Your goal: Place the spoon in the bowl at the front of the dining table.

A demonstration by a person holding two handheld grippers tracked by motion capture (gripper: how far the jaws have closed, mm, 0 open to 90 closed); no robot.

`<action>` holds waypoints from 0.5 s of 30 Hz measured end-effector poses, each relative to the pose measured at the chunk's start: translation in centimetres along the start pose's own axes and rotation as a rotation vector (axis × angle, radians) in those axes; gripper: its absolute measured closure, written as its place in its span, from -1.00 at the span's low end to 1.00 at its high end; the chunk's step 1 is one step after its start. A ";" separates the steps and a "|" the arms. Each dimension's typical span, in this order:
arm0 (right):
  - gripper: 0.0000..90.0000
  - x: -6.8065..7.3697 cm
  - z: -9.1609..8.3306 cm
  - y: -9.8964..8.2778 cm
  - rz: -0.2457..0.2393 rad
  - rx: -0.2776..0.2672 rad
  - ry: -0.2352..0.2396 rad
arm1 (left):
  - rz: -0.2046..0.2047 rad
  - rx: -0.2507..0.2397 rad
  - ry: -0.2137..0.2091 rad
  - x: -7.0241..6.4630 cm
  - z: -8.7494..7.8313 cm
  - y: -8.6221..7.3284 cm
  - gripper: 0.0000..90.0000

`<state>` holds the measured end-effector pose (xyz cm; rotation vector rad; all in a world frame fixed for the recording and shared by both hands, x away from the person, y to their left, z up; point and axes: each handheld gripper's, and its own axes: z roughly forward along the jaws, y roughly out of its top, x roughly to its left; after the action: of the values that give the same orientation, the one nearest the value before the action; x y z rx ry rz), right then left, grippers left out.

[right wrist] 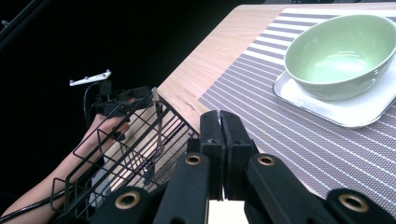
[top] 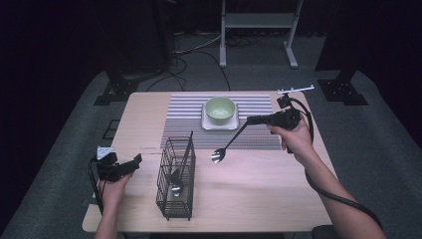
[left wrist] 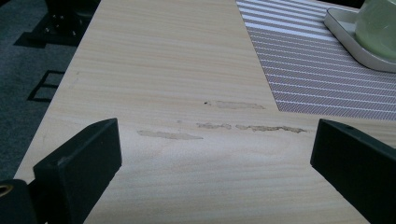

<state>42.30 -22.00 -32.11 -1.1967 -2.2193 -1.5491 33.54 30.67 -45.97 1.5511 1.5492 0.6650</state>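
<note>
Spoon held out over the table, gripped by its handle end

A metal spoon [top: 226, 147] with a slim dark handle and a shiny oval bowl hangs at a slant from the right gripper [top: 252, 119], whose jaws are pressed together on the very end of the handle. From the fingertips the handle runs down and toward the person's left, the bowl being its lowest and farthest part from the fingers. The bowl faces upward, catches the light and sits just above the bare wood, just past the near edge of the striped placemat [top: 189, 114]. In the right gripper view the clamped pads [right wrist: 219, 135] meet flush.
</note>
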 end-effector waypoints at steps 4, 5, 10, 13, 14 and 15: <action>0.97 -0.2 0.0 0.2 0.003 -0.005 -0.009 | -0.001 0.000 0.001 0.0 0.0 0.0 -0.98; 0.97 -0.3 0.0 0.3 0.005 -0.008 -0.010 | -0.001 -0.001 0.001 0.0 0.0 0.0 -0.98; 0.97 -0.7 0.0 0.5 0.012 -0.013 -0.023 | 0.001 0.002 0.001 0.0 0.0 0.0 -0.98; 0.97 -0.8 0.1 0.6 0.016 -0.015 -0.026 | 0.001 0.002 0.001 0.0 0.0 0.0 -0.98; 0.97 -0.9 0.1 0.7 0.018 -0.016 -0.027 | 0.001 0.002 0.001 0.0 0.0 0.0 -0.98; 0.97 -0.9 0.1 0.8 0.017 -0.017 -0.031 | 0.002 0.003 0.001 0.0 0.0 0.0 -0.98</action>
<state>43.48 -22.31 -32.14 -1.2491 -2.2132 -1.5567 33.57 30.68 -46.03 1.5543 1.5502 0.6648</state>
